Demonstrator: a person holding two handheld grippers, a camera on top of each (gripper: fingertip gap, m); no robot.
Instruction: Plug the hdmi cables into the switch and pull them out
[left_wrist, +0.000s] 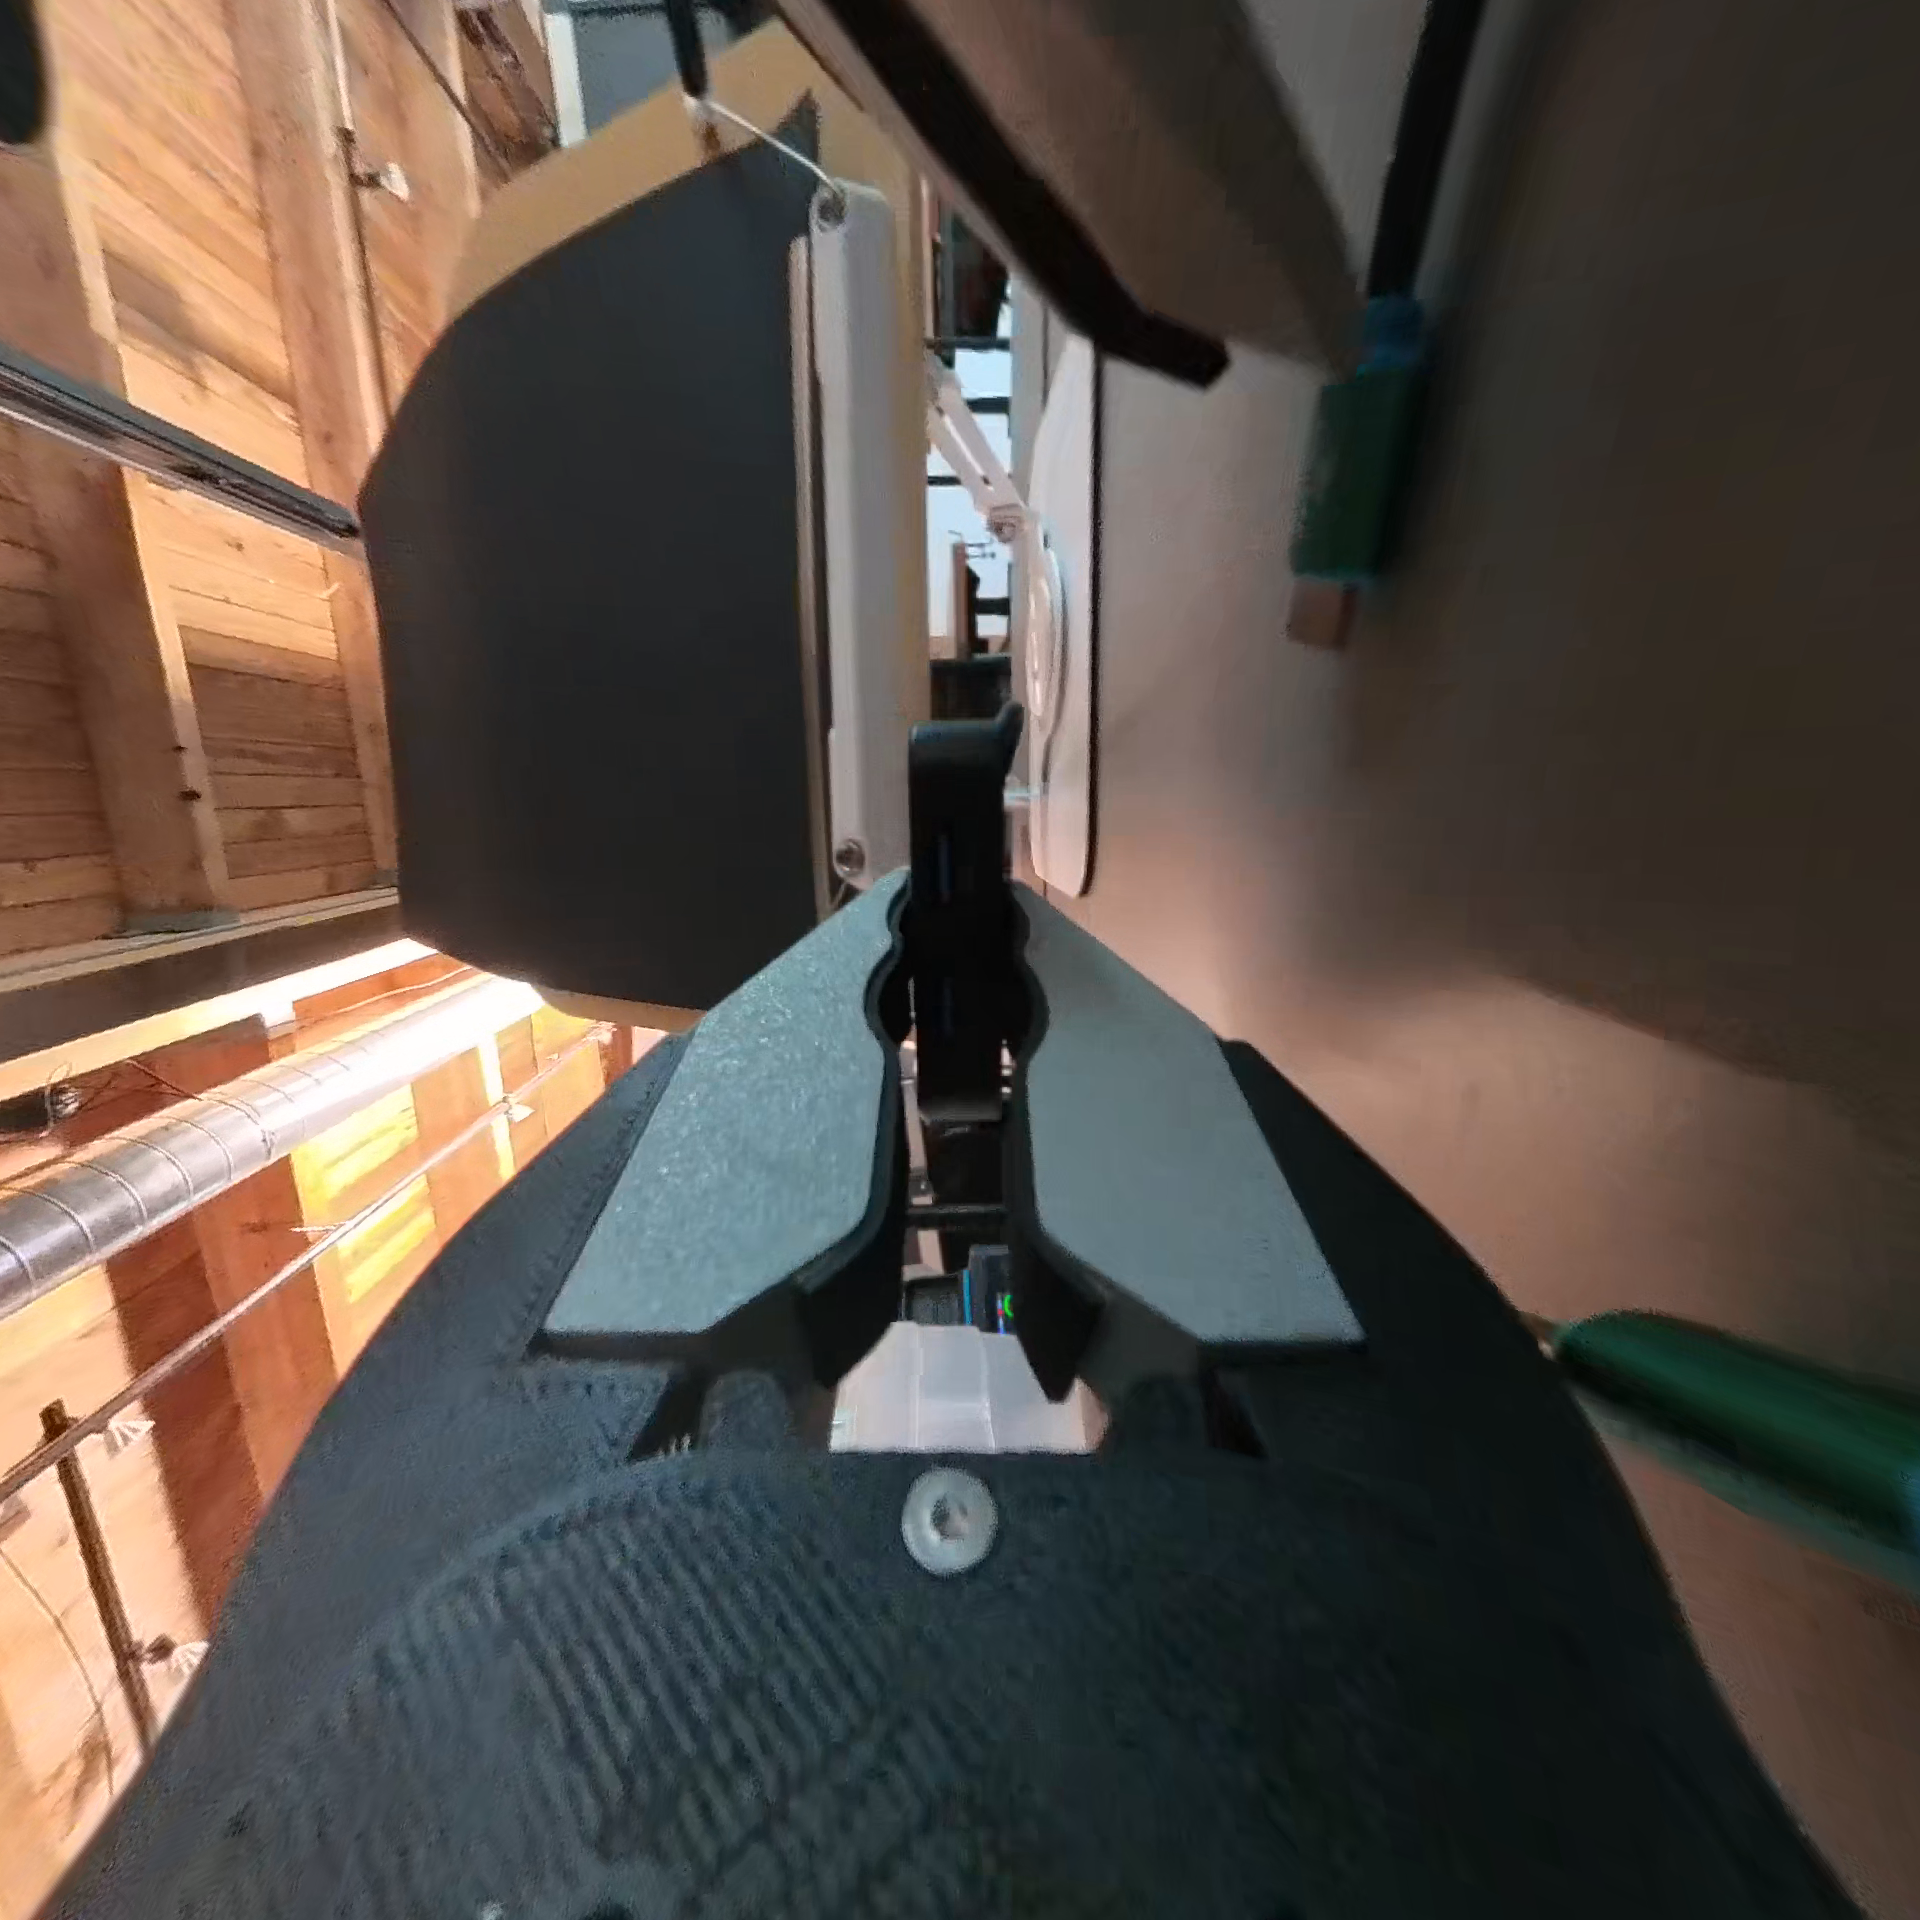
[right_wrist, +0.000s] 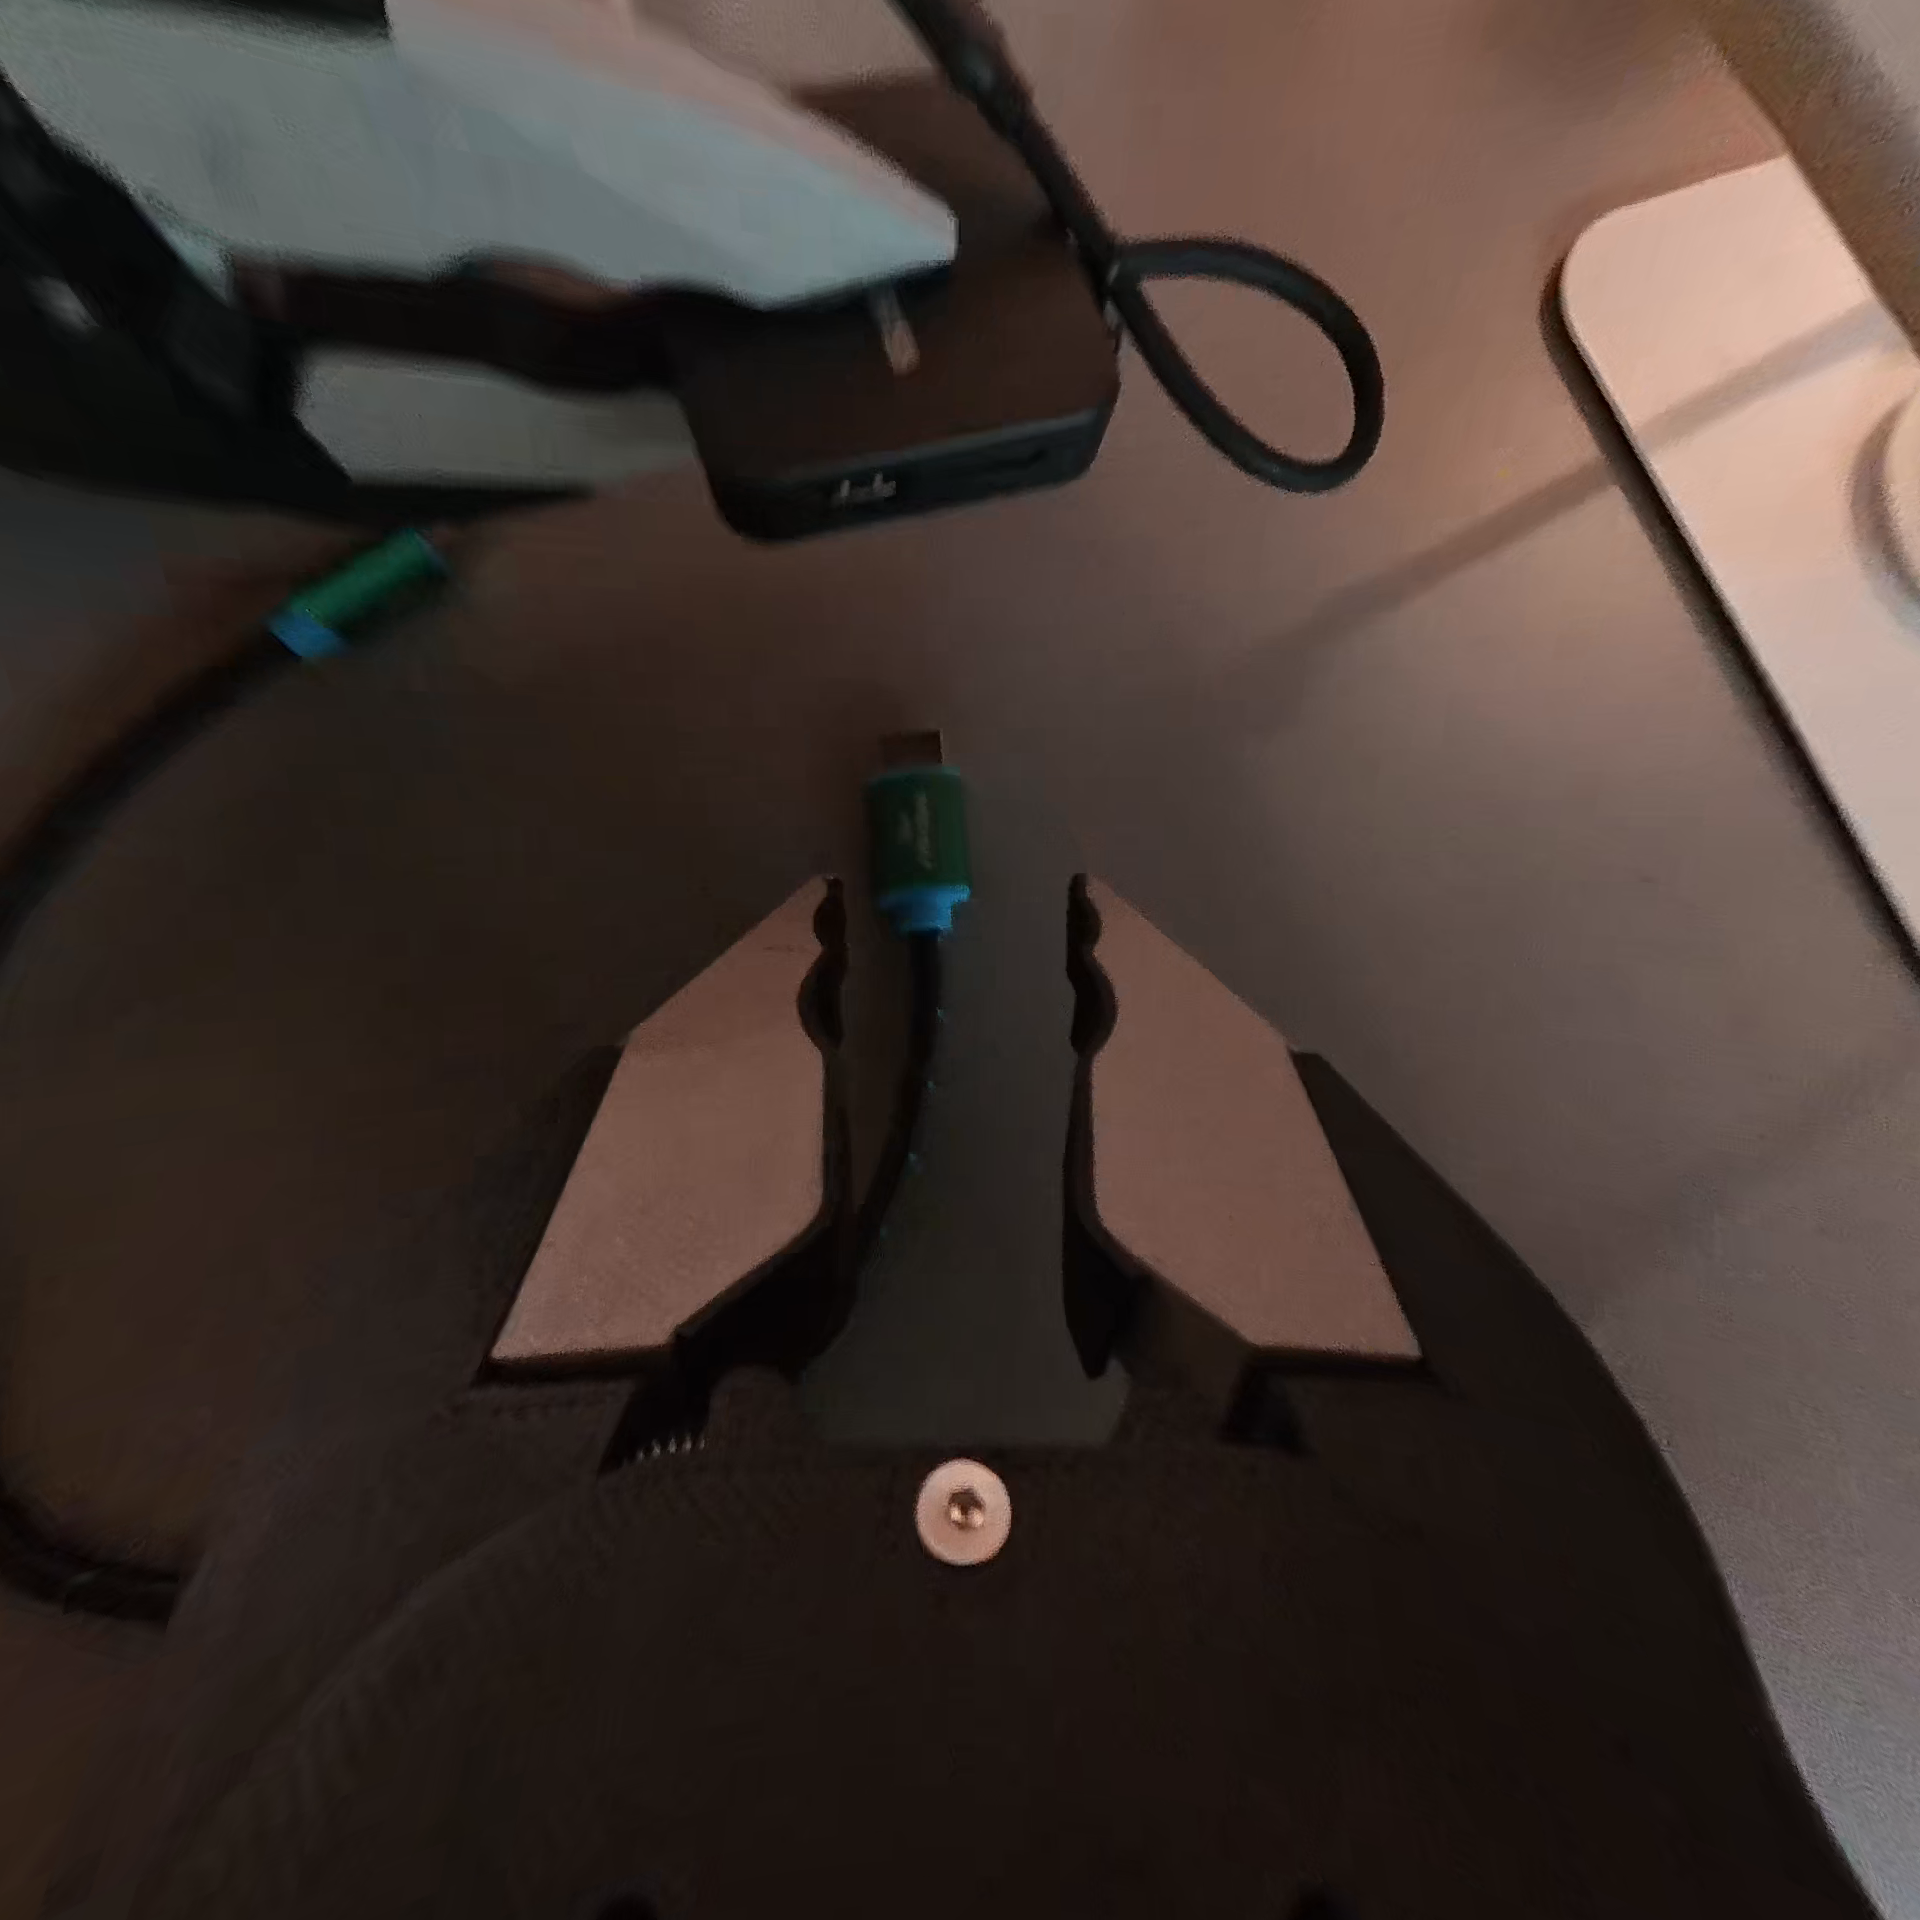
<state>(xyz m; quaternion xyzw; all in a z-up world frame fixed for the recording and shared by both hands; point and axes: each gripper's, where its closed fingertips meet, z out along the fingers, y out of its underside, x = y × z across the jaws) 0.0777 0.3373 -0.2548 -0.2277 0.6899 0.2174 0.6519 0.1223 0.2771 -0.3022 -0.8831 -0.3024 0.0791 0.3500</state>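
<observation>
A thin black switch (left_wrist: 958, 831) is seen edge-on, clamped between the pads of the left tool (left_wrist: 958, 914); both pads are pressed against its sides. In the right wrist view the same switch (right_wrist: 914, 416) is seen at 12 o'clock, w/ the left tool (right_wrist: 312, 343) blurred at 10 o'clock over it.

The right tool (right_wrist: 956, 935) is spread apart; a green HDMI plug (right_wrist: 916, 831) w/ blue collar and black cable is lying on the worktop (right_wrist: 1351, 831) between the fingers, nearer the left finger (right_wrist: 821, 935), not gripped. Its metal tip is pointed toward the switch, well apart from it.

A second green plug (right_wrist: 358, 603) is seen at 10 o'clock, unplugged. A light monitor base (right_wrist: 1745, 468) is seen at 2 o'clock.
</observation>
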